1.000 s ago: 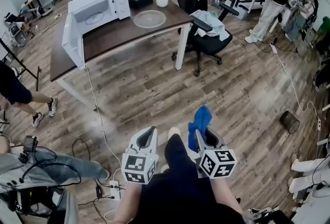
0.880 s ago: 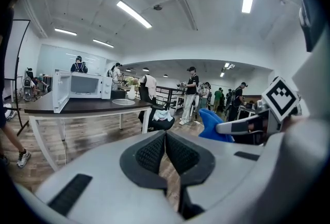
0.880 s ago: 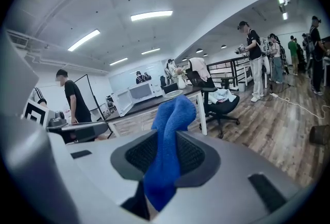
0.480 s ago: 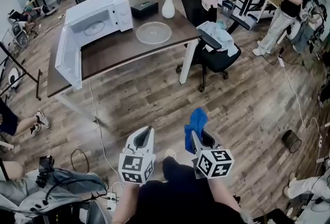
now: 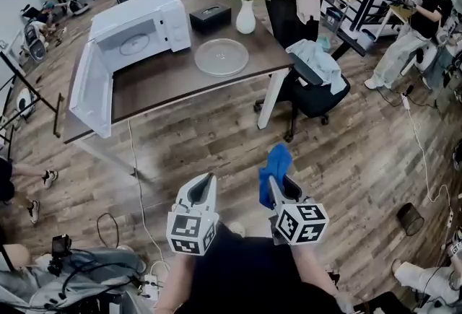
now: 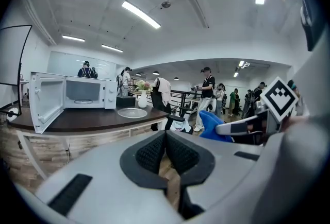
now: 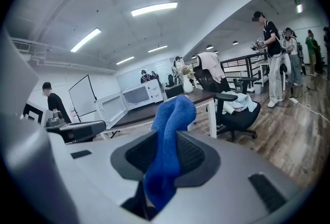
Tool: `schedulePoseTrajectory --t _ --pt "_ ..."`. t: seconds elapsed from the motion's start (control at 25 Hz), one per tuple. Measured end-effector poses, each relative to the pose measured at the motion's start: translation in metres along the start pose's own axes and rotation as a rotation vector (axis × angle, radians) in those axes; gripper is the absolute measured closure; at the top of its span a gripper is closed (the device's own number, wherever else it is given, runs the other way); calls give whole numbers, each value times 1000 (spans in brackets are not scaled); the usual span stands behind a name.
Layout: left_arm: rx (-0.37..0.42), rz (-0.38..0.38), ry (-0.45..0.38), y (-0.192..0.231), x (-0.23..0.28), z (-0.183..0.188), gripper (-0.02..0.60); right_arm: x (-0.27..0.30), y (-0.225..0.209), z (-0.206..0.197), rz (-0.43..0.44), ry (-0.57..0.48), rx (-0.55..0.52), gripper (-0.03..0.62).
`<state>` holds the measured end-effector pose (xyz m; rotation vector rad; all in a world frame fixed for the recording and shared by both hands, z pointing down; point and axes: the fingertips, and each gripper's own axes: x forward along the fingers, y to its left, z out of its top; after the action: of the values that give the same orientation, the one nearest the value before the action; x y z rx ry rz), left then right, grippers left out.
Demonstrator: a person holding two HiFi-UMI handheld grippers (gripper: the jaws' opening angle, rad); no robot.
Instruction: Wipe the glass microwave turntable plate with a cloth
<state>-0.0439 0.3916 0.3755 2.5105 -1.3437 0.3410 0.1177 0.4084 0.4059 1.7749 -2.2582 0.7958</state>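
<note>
The dark wooden table (image 5: 166,85), carrying the round glass turntable plate (image 5: 221,57) and the open white microwave (image 5: 144,24), now sits nearer and lower in the head view. At the left edge, the walking person's legs (image 5: 29,172) have slid almost out of frame.

table (image 5: 159,81): dark matt wood top | plate (image 5: 221,57) on table: clear glossy glass | cloth (image 5: 275,164): blue fuzzy fabric | floor (image 5: 216,139) under table: grained wood planks

Bare wood-plank floor (image 5: 216,139) lies open toward twelve o'clock, up to the dark brown table (image 5: 159,85) bearing the clear round glass plate (image 5: 221,58). The white microwave's swung-open door (image 5: 90,99) juts at eleven; a black office chair (image 5: 321,96) crowds one o'clock.
</note>
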Motion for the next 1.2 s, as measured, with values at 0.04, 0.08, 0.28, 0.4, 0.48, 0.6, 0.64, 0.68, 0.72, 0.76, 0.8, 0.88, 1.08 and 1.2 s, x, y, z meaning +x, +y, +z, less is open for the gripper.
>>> schedulePoseTrajectory --t 0.04,0.08,0.28,0.4,0.48,0.6,0.64,0.68,0.72,0.76,0.8,0.88,1.08,1.2 --pt "-2 1 4 1 3 1 574 4 -2 2 0 2 2 503" --pt "-5 1 9 2 7 1 574 7 -5 2 -1 6 2 503" --pt "-11 6 39 14 28 -1 574 24 -18 -1 -17 38 15 503" --pt "-27 -4 46 22 48 -2 574 37 -27 -3 -32 61 24 503" --pt "-33 -14 50 30 64 -1 574 52 -31 -1 -41 73 30 503" --pt "-33 -29 60 49 91 6 574 82 -33 11 -48 78 36 503" --pt "-32 -32 61 57 101 10 574 94 -33 17 -48 78 35 503" --pt "-31 -34 59 67 112 14 574 107 -32 24 -47 78 33 503" --pt "-33 -35 56 77 123 20 574 121 -33 32 -48 77 31 503" --pt "-34 -36 52 86 135 26 574 136 -34 40 -51 75 31 503" --pt "-35 -38 48 96 147 34 574 150 -36 50 -56 71 32 503" --pt "-32 -45 43 114 169 48 574 177 -38 68 -63 65 32 503" --pt "-26 -56 55 164 219 73 574 247 -37 107 -72 67 27 503" --pt "-23 -68 63 194 247 85 574 287 -34 128 -71 62 30 503"
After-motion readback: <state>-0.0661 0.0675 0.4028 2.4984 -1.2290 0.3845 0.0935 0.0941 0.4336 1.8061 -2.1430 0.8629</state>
